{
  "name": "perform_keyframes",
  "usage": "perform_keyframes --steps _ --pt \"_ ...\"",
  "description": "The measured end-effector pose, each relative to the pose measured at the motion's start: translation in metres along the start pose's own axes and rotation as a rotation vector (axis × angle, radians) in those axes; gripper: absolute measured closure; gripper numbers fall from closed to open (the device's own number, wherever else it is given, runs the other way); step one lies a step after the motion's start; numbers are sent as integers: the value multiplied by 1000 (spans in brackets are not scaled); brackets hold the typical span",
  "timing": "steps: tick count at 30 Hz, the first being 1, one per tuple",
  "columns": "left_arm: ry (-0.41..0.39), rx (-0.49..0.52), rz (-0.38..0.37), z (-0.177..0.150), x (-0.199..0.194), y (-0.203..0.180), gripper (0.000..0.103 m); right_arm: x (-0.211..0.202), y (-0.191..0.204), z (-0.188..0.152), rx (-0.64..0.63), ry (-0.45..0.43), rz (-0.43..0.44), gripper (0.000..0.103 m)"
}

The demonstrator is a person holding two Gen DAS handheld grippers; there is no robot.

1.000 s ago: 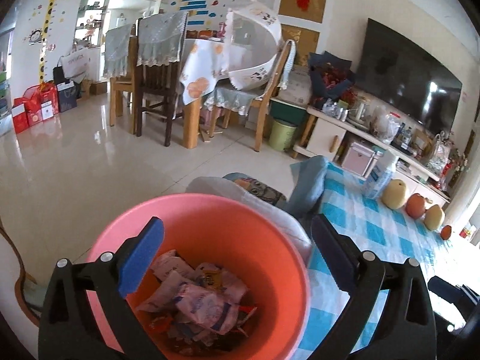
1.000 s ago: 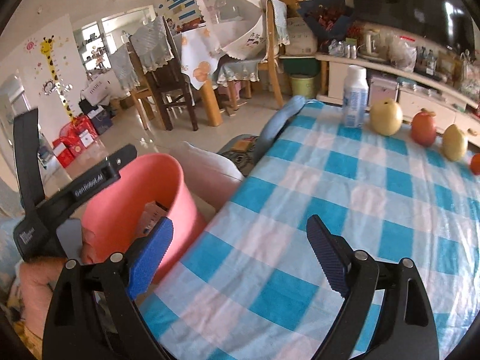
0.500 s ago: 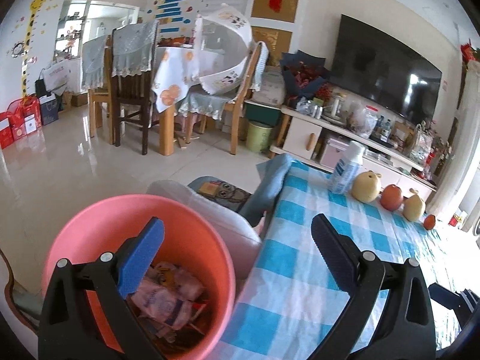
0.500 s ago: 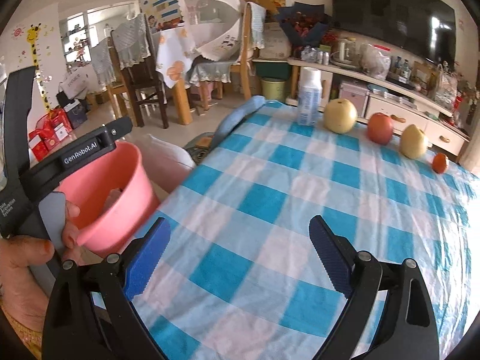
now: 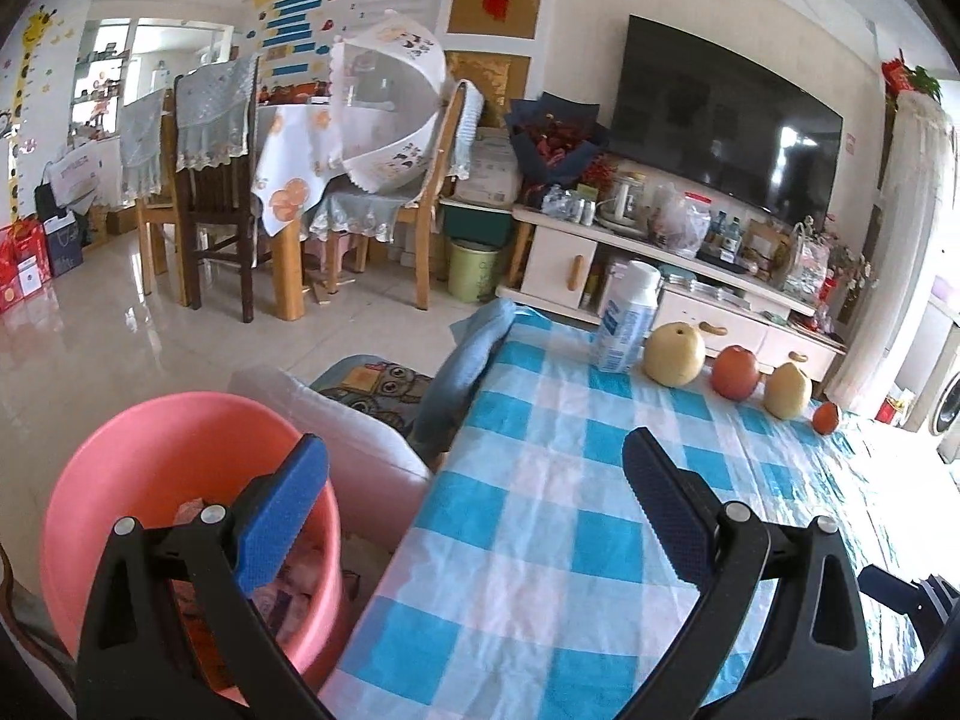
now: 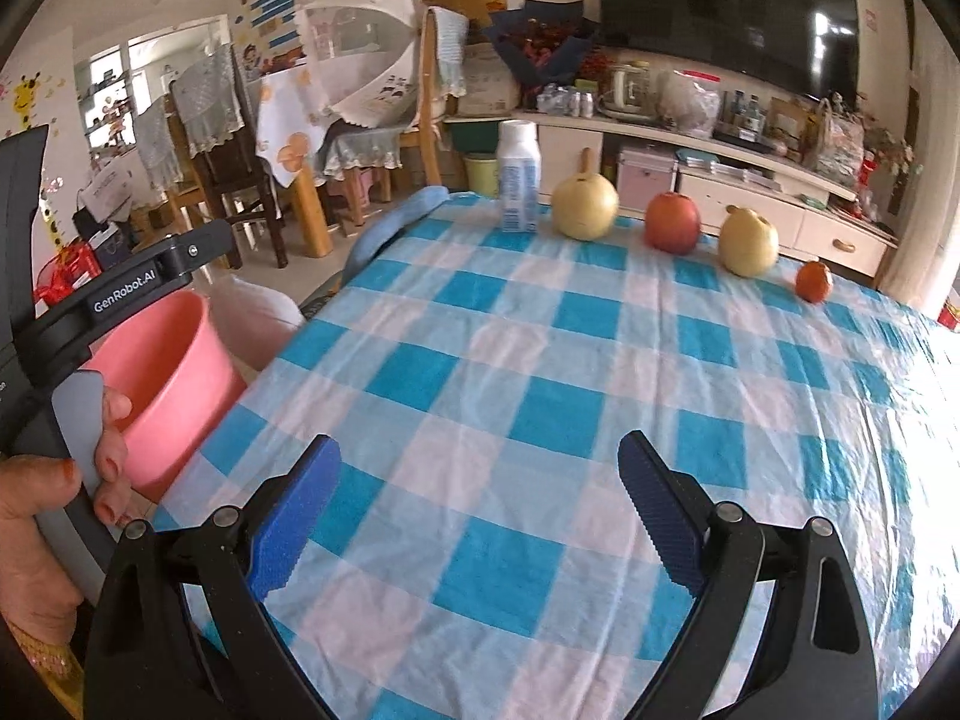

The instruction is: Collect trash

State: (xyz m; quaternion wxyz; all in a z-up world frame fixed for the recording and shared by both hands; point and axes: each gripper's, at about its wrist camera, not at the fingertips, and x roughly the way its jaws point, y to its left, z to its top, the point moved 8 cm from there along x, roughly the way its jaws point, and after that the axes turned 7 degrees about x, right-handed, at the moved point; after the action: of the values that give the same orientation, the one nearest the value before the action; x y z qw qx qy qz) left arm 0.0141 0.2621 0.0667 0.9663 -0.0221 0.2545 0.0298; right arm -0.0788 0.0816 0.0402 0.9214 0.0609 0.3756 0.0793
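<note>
A pink bucket [image 5: 162, 456] with crumpled wrappers [image 5: 282, 582] inside stands off the table's left edge; it also shows in the right wrist view [image 6: 174, 372]. My left gripper [image 5: 474, 516] is open and empty, over the table's left edge beside the bucket. My right gripper [image 6: 480, 510] is open and empty above the blue checked tablecloth [image 6: 540, 372]. The left gripper's body and the hand holding it show at the left of the right wrist view [image 6: 90, 312].
At the table's far edge stand a white bottle [image 6: 519, 177], a yellow pear [image 6: 585, 204], a red apple [image 6: 672, 222], another pear [image 6: 748, 243] and a small orange [image 6: 814, 282]. A white cushion [image 5: 354, 438] and a blue cloth [image 5: 474, 360] lie by the table's left edge.
Both grippers have swung right, away from the bucket and over the tablecloth. The bucket has slid to the left of both views. Both stayed open.
</note>
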Motion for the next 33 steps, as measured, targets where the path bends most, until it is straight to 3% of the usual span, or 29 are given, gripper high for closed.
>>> perform_keyframes --steps 33 --pt "45 224 -78 -13 -5 -129 4 -42 -114 1 119 -101 -113 10"
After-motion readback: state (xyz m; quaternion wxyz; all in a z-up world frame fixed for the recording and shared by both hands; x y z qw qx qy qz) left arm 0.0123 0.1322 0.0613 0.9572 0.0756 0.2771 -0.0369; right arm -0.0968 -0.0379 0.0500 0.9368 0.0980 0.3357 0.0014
